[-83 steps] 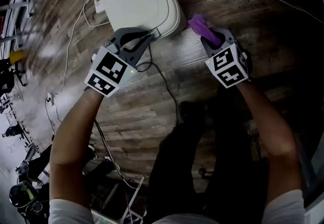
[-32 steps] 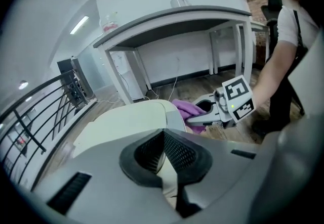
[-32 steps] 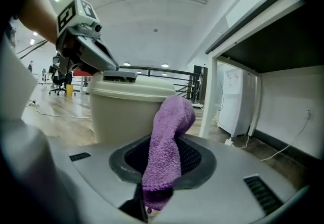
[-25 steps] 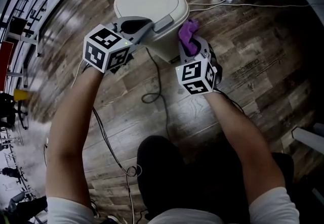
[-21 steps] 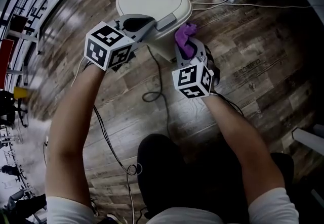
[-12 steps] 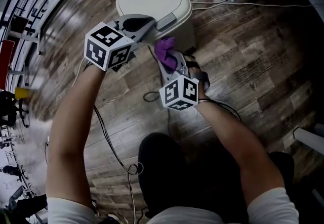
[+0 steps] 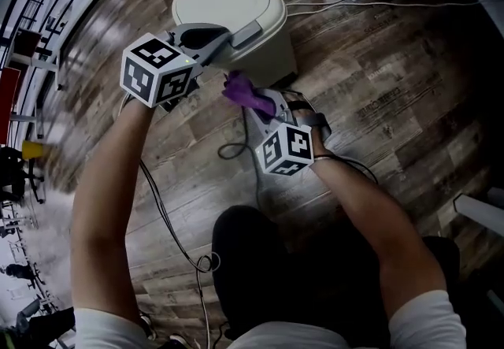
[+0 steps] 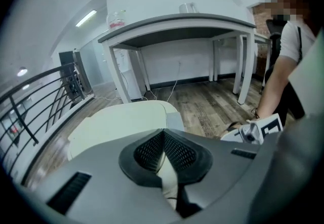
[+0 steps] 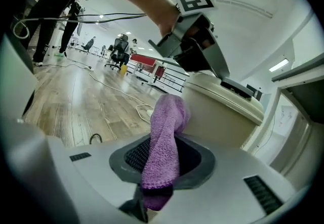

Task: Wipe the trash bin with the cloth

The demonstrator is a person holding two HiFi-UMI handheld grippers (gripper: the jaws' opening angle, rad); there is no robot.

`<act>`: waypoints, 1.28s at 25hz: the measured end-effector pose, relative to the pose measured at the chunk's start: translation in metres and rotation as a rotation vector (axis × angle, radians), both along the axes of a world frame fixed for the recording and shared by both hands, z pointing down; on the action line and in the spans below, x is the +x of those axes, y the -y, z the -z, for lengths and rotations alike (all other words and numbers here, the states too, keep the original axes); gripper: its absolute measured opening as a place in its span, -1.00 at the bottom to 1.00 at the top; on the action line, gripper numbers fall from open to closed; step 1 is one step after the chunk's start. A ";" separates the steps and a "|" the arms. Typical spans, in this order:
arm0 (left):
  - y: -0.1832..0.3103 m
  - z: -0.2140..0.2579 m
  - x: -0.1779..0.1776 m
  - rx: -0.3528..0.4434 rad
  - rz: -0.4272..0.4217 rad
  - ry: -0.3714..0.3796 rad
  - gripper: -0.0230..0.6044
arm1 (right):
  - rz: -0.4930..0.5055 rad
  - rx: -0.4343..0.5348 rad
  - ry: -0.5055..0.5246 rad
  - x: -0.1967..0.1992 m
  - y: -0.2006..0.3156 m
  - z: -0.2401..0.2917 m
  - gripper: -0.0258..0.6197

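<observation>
- Left gripper [image 7: 214, 38]: clenched, at bin [image 7: 236, 1] lid, upper centre.
- Right gripper [image 7: 266, 107]: grasping cloth [image 7: 239, 90] just beside bin wall.
- Step: side-wall wipe. Next: press cloth on, then stroke.

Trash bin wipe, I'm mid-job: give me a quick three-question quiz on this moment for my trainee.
1. Multiple choice: what do the right tongs hold? A) a purple cloth B) a sponge C) nothing
2. True or false: the left tongs stand wide open.
3. Fill in: the trash bin's lid is ____ (open or shut).
Key: 1 A. 2 false, they are shut. 3 shut.
</observation>
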State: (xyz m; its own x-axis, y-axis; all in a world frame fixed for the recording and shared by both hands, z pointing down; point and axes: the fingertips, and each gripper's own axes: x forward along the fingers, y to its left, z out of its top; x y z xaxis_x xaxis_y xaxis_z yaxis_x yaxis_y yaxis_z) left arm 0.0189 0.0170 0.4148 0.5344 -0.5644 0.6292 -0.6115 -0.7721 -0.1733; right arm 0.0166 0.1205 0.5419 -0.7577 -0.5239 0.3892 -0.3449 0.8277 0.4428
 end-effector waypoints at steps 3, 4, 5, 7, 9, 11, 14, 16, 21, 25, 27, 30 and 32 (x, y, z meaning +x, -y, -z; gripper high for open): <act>-0.005 0.008 0.010 0.043 -0.058 0.053 -0.91 | -0.078 -0.018 -0.017 0.027 0.016 -0.011 -0.62; -0.007 0.013 0.016 0.061 -0.076 0.054 -0.91 | -0.111 -0.031 -0.018 0.036 0.021 -0.016 -0.62; -0.009 0.016 0.021 0.076 -0.093 0.058 -0.91 | -0.144 -0.047 -0.018 0.046 0.026 -0.021 -0.62; -0.010 0.015 0.029 0.087 -0.121 0.085 -0.91 | -0.214 -0.088 -0.015 0.064 0.036 -0.031 -0.62; -0.010 0.006 0.032 0.074 -0.133 0.136 -0.91 | -0.289 -0.137 -0.010 0.084 0.046 -0.041 -0.62; -0.006 0.001 0.032 0.063 -0.126 0.173 -0.91 | -0.362 -0.189 0.006 0.102 0.059 -0.048 -0.62; -0.001 0.001 0.032 0.058 -0.112 0.190 -0.92 | -0.445 -0.253 0.039 0.122 0.084 -0.051 -0.62; 0.001 -0.001 0.035 0.041 -0.094 0.159 -0.92 | -0.482 -0.285 0.057 0.132 0.098 -0.052 -0.62; 0.004 -0.002 0.039 0.026 -0.063 0.065 -0.92 | -0.513 -0.344 0.099 0.134 0.122 -0.052 -0.62; 0.003 -0.004 0.038 -0.001 -0.055 0.053 -0.92 | -0.479 -0.372 0.117 0.114 0.121 -0.056 -0.62; 0.005 -0.002 0.037 -0.008 -0.051 0.048 -0.92 | -0.474 -0.376 0.125 0.108 0.123 -0.057 -0.62; 0.005 -0.001 0.036 -0.012 -0.050 0.045 -0.92 | -0.457 -0.365 0.135 0.101 0.122 -0.053 -0.62; 0.005 -0.001 0.036 -0.013 -0.050 0.045 -0.92 | -0.424 -0.348 0.128 0.091 0.116 -0.050 -0.62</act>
